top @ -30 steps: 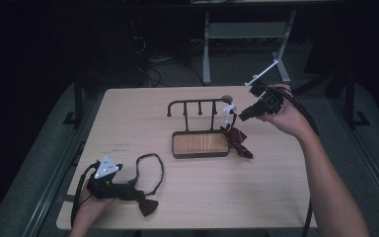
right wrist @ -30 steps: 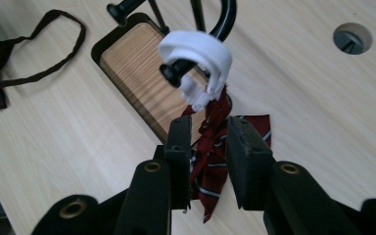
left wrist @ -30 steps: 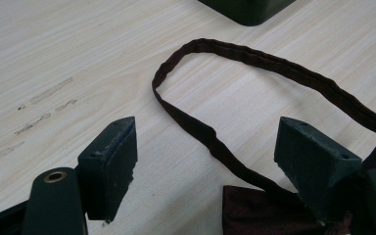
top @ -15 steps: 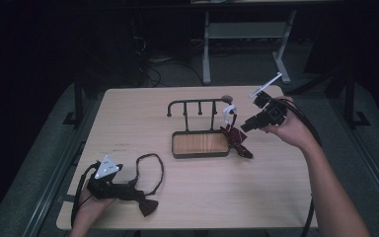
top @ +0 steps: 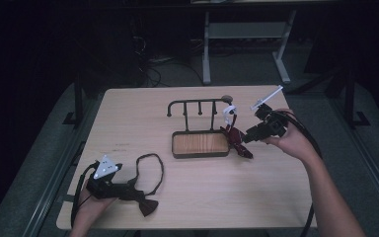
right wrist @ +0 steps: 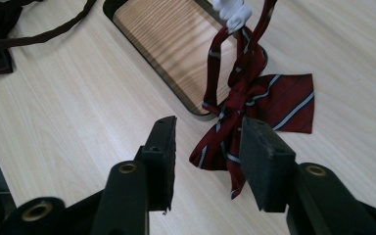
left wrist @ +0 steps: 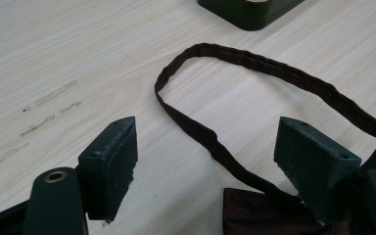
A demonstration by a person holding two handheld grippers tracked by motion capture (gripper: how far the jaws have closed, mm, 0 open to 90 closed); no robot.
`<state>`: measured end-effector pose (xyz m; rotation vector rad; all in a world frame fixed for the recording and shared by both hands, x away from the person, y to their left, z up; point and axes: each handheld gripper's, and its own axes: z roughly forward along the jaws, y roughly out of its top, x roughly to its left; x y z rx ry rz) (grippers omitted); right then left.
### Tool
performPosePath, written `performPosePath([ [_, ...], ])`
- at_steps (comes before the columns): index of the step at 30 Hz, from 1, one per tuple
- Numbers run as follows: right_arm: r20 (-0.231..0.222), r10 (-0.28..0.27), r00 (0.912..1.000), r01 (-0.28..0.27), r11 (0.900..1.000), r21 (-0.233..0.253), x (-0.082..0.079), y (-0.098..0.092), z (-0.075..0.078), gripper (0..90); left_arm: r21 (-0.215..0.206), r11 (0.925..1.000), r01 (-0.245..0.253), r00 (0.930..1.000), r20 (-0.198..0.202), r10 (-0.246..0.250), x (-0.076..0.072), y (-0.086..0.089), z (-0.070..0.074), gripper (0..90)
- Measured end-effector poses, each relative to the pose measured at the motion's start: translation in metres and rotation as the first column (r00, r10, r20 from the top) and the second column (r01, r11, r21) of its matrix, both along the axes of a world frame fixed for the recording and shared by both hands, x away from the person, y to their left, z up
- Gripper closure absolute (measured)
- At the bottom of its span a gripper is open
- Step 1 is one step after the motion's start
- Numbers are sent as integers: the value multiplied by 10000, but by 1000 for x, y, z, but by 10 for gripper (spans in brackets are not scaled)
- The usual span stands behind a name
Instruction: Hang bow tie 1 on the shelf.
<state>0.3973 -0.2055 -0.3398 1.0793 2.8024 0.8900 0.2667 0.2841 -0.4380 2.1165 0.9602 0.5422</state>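
1. Right hand-held gripper (top: 246, 137) has dropped from above the rack's right end a second ago to counter level beside the striped bow tie (top: 237, 140); left hand-held gripper (top: 128, 191) hasn't shifted.
2. Right hand-held gripper: jaws apart, nothing clamped. In the right gripper view they straddle the lower folds of the striped bow tie (right wrist: 254, 110); contact with the right jaw is hard to judge.
3. Striped bow tie: red with pale stripes, hanging by its band from a white clip (top: 229, 111) at the right end of the black rack (top: 197, 102), wings resting on the counter (top: 286, 197) at the right corner of the wood-floored tray (top: 200, 143).
4. Left hand-held gripper: jaws wide apart, empty, at the near left of the counter.
5. Dark bow tie (top: 147, 206) lies flat just ahead of those jaws, its strap (left wrist: 254, 63) looping out between and beyond them.
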Motion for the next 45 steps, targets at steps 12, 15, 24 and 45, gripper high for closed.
performPosePath([
  [12, -73, -101, 9999, 103, 9996, 270, -15, -8, -20, 510, 17, 10000, -63, 10000, 25, 63, 0, 0, 0, 246],
  [15, -76, -122, 9999, 125, 9994, 338, -18, -10, -25, 503, 26, 10000, -75, 10000, 6, 75, -1, -1, 0, 246],
  [24, -61, -263, 9996, 266, 9988, 407, -30, -17, -39, 475, -13, 10000, 23, 9999, 99, -22, -2, -4, 3, 246],
  [45, -161, -343, 9993, 350, 9982, 491, -59, -19, -63, 450, -126, 9999, 102, 9999, -35, -102, 6, -8, 11, 252],
])
